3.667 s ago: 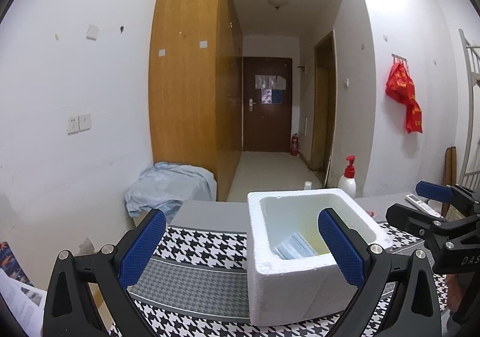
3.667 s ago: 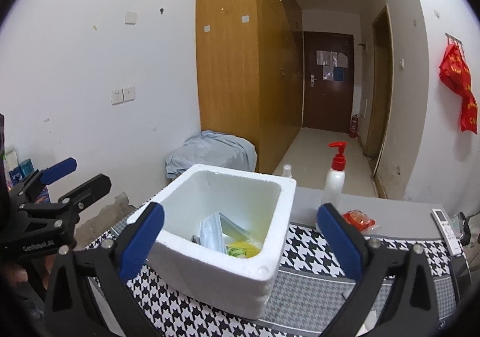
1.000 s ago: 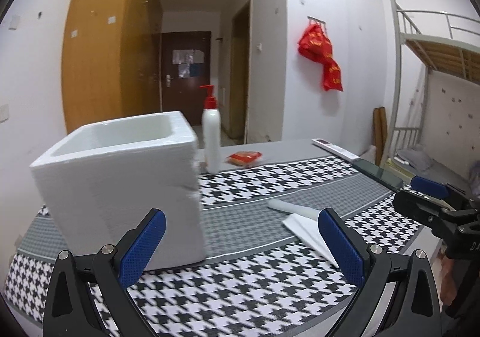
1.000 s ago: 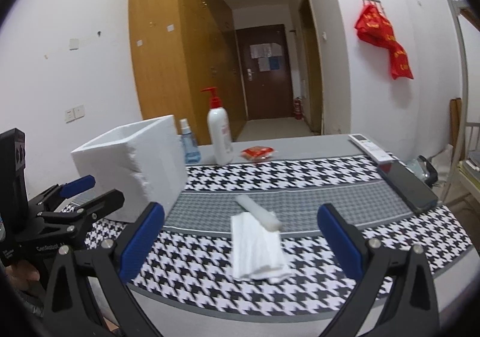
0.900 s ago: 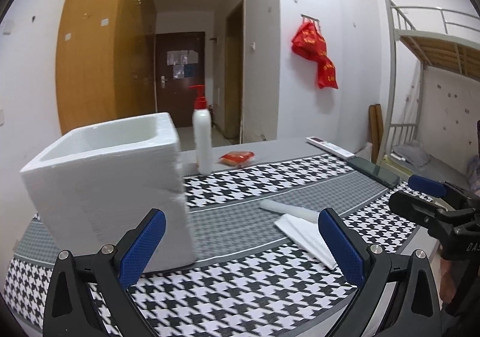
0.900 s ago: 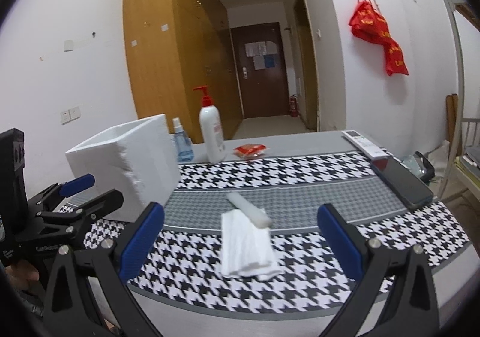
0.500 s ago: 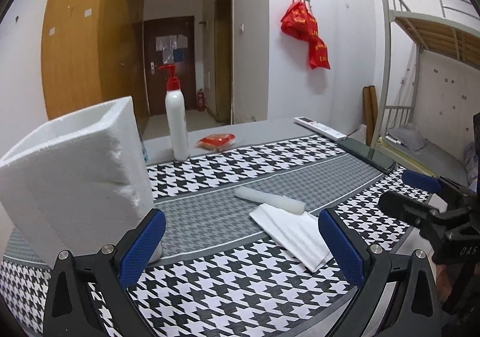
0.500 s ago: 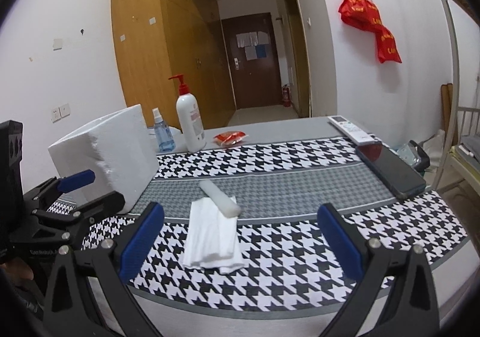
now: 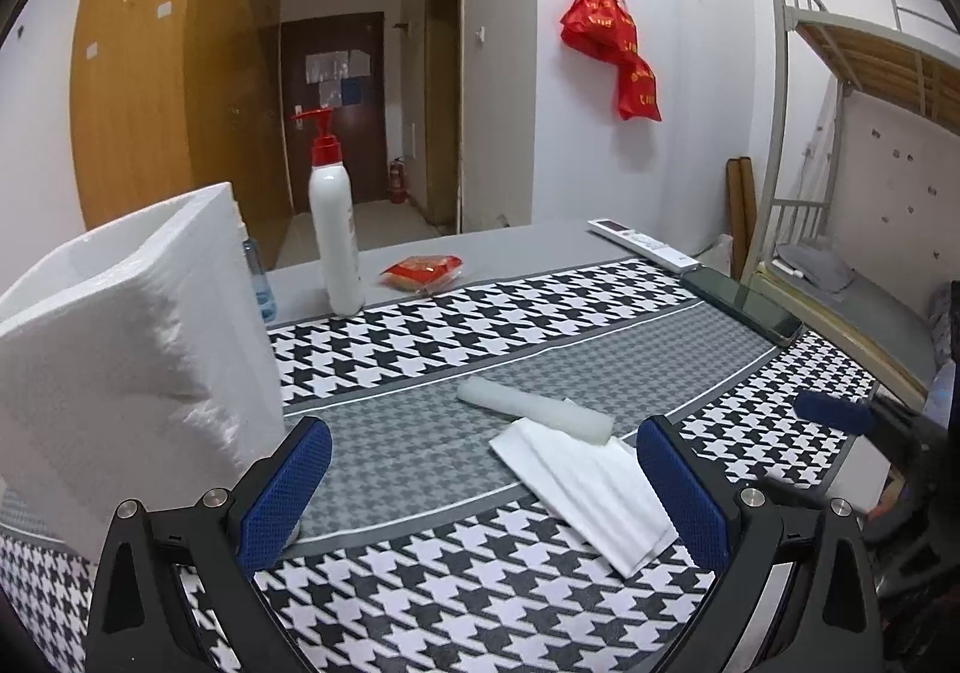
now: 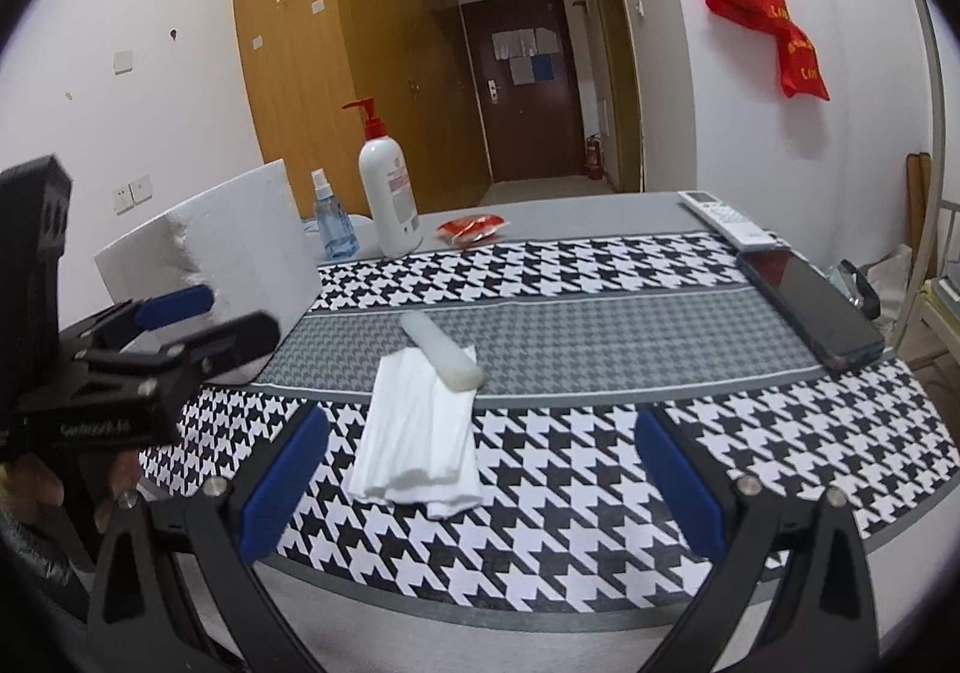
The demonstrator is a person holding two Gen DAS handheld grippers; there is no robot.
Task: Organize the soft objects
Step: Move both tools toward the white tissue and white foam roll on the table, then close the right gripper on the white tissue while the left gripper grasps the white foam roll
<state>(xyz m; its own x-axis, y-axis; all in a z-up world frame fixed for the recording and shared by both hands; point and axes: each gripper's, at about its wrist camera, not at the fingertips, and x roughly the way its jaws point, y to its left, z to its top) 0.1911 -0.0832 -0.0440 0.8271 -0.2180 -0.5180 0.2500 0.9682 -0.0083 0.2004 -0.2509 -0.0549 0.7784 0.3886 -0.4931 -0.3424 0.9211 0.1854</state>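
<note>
A folded white cloth lies on the houndstooth tablecloth, with a white foam roll resting against its far edge. Both also show in the left wrist view, the cloth and the roll. My right gripper is open and empty, just in front of the cloth. My left gripper is open and empty, left of the cloth. A white foam box stands at the left, also in the right wrist view.
A white pump bottle, a small blue spray bottle and a red packet stand behind the box. A remote and a dark phone lie at the right table edge. A bunk bed is far right.
Both grippers have swung right, away from over the foam box, and come down toward the cloth and roll. Both stay open and empty.
</note>
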